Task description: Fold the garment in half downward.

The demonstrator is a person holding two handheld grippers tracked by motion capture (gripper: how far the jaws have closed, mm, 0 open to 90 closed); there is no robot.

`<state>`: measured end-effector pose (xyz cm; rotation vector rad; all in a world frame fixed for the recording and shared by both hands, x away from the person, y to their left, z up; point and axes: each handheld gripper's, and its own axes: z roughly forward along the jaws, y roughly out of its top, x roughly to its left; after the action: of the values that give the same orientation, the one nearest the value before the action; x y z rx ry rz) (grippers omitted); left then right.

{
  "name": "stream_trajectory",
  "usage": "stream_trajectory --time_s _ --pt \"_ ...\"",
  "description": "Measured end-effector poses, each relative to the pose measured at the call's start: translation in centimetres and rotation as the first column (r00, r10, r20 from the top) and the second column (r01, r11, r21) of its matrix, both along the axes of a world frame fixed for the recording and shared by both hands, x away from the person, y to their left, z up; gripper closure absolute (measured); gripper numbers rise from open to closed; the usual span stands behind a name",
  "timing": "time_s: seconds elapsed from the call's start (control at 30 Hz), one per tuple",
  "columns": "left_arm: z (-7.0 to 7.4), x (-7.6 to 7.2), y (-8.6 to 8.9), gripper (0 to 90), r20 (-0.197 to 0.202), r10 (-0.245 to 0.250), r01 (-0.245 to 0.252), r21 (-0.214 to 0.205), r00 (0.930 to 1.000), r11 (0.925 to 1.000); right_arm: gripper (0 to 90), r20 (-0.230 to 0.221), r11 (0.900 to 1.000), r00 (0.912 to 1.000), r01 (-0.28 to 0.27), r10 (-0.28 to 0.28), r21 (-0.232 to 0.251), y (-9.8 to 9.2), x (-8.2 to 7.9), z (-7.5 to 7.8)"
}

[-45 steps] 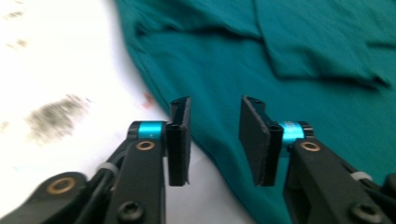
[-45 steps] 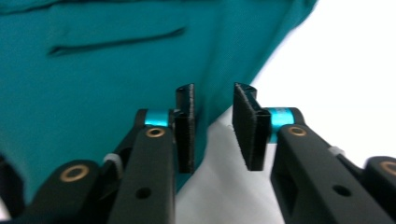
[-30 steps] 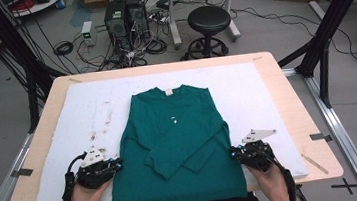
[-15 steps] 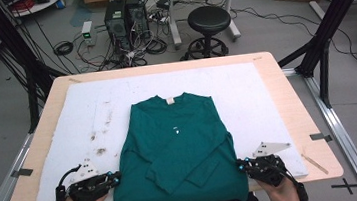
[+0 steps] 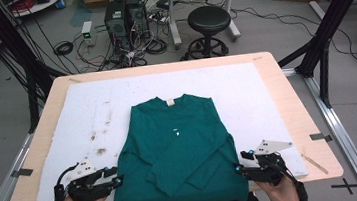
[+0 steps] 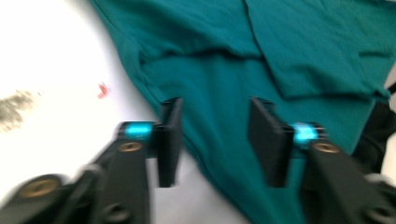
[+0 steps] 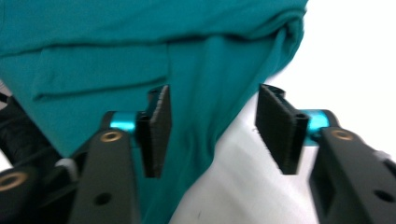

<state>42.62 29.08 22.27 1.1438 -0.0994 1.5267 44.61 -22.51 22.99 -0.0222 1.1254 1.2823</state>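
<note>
A teal long-sleeved shirt [image 5: 176,148] lies flat on the white sheet [image 5: 266,96] covering the worktop [image 5: 294,118], neck label toward twelve o'clock, hem at the six o'clock edge. Both sleeves are folded in across the chest, crossing below a small white mark. The cloth is smooth, with soft creases at the folds.

At seven o'clock of the shirt, the left gripper [image 5: 117,181] sits at the hem corner; its jaws have just been opening and stand about half apart, the cloth's edge lying between them, unpinched [image 6: 215,135]. At five o'clock, the right gripper [image 5: 236,168] mirrors it, jaws likewise just opened, the other side's edge loose between them [image 7: 210,135].

Brown stains [image 5: 98,144] mark the sheet at nine o'clock.
</note>
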Motion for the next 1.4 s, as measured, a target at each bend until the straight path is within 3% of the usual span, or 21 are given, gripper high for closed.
stream_trajectory --time_s 0.03,0.23,0.47,0.7,0.8,0.97,1.1,1.2,1.4 --pt "0.2 -0.1 0.0 50.7 -0.007 -0.007 0.007 0.007 0.9999 0.9999 43.2 0.002 1.0 1.0 -0.004 0.004 0.002 0.1 -0.1 0.1" --pt "1.7 -1.0 -0.7 46.0 0.038 0.004 -0.004 0.018 0.9993 0.9998 35.1 0.025 0.9995 0.9994 0.023 -0.023 0.021 0.8 -0.7 1.7" --pt "3.8 -1.6 -0.7 39.6 0.092 -0.011 0.012 -0.009 0.9957 0.9999 27.8 0.036 0.9993 0.9993 -0.003 0.002 0.038 1.1 -1.1 4.0" --pt "5.7 -2.2 -0.2 38.2 0.119 -0.027 0.031 -0.03 0.9925 0.9991 27.0 0.017 0.9978 0.9998 -0.008 0.006 0.065 0.9 -1.3 6.4" --pt "6.4 -2.9 -0.5 37.2 0.174 0.006 0.001 -0.037 0.9847 0.9993 28.7 0.014 0.9968 0.9999 -0.01 0.008 0.079 0.7 -1.3 7.4" --pt "8.5 -3.3 -1.0 41.5 0.131 0.054 -0.049 -0.041 0.9899 0.9979 33.9 0.006 0.9957 0.9996 -0.027 0.026 0.089 0.7 -1.3 8.6" --pt "10.6 -3.5 -1.5 38.8 0.083 0.044 -0.041 -0.038 0.9956 0.9984 33.9 0.013 0.9947 0.9999 -0.004 0.003 0.103 1.0 -1.3 9.1" --pt "11.7 -3.8 -2.2 39.5 0.106 0.06 -0.056 -0.039 0.9926 0.9976 29.5 0.002 0.9895 0.9996 0.026 -0.027 0.142 1.1 -1.0 9.6" --pt "14.6 -4.6 -3.2 41.9 0.119 0.056 -0.049 -0.062 0.9913 0.9969 29.0 0.003 0.9875 0.9986 0.051 -0.052 0.149 1.4 0.0 10.0"
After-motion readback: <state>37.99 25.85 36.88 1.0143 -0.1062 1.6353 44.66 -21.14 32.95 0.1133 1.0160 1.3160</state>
